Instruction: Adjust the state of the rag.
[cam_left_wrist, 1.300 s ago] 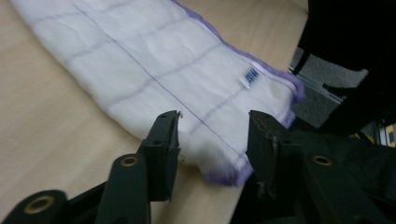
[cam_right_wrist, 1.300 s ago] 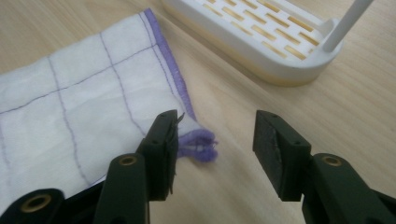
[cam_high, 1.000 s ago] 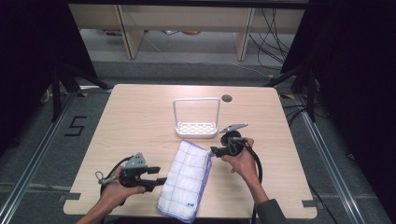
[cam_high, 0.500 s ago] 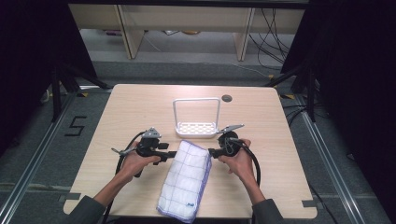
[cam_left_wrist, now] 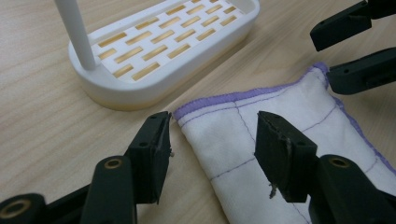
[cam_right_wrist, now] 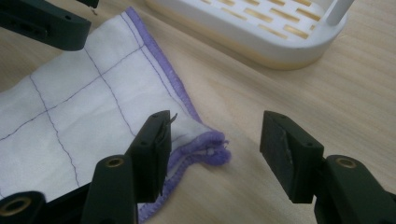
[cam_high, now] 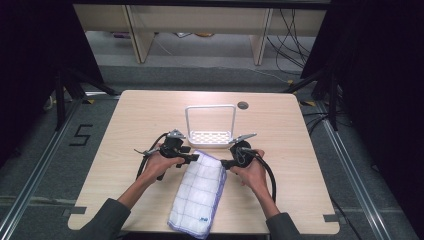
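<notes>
Cloth [cam_high: 199, 191] unmoved; left tongs [cam_left_wrist: 212, 140] now astride far-left corner, right tongs [cam_right_wrist: 215, 147] astride far-right (both agape, gripping nothing).

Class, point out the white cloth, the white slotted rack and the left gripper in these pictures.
white cloth [cam_high: 199, 191], high view, middle of the folded cloth.
white slotted rack [cam_left_wrist: 154, 44], left gripper view, slotted base.
left gripper [cam_left_wrist: 212, 140], left gripper view, midway between its open jaws over the cloth's corner.

On the tabletop [cam_high: 125, 130] we see a cloth [cam_high: 197, 192] lying just before a rack [cam_high: 210, 131], tongs at its far corners.
</notes>
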Demonstrator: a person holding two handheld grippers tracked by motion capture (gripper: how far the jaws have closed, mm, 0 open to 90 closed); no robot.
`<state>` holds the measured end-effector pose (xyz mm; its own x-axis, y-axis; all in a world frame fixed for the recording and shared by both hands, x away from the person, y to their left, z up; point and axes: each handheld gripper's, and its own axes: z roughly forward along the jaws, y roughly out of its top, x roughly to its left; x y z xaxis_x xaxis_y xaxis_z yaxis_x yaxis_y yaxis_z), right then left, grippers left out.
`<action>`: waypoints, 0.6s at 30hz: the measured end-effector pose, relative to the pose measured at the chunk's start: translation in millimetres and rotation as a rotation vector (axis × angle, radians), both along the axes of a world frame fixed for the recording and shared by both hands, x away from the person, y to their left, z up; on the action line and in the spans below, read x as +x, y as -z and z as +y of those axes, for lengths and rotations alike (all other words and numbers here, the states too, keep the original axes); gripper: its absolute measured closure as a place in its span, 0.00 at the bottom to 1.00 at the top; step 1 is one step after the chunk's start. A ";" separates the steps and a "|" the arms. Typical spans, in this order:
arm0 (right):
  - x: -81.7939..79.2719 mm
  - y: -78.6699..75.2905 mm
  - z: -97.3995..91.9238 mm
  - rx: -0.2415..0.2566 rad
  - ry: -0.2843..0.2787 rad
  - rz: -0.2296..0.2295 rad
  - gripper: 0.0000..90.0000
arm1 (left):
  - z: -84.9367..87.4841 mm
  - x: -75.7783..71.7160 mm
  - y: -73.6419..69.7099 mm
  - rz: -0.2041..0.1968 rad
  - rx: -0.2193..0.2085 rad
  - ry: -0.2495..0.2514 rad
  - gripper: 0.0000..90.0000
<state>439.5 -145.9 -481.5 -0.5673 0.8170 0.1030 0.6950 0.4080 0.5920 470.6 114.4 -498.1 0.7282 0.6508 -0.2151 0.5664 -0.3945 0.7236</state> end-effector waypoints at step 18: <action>-2.1 14.0 6.3 -0.056 -0.011 0.021 0.51 | -15.8 7.2 10.1 -0.021 0.103 0.048 0.63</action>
<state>437.3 -139.6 -495.5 -0.5747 0.8154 0.0690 0.7020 0.4479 0.5537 477.8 98.6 -508.3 0.7625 0.6332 -0.1331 0.5302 -0.4935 0.6894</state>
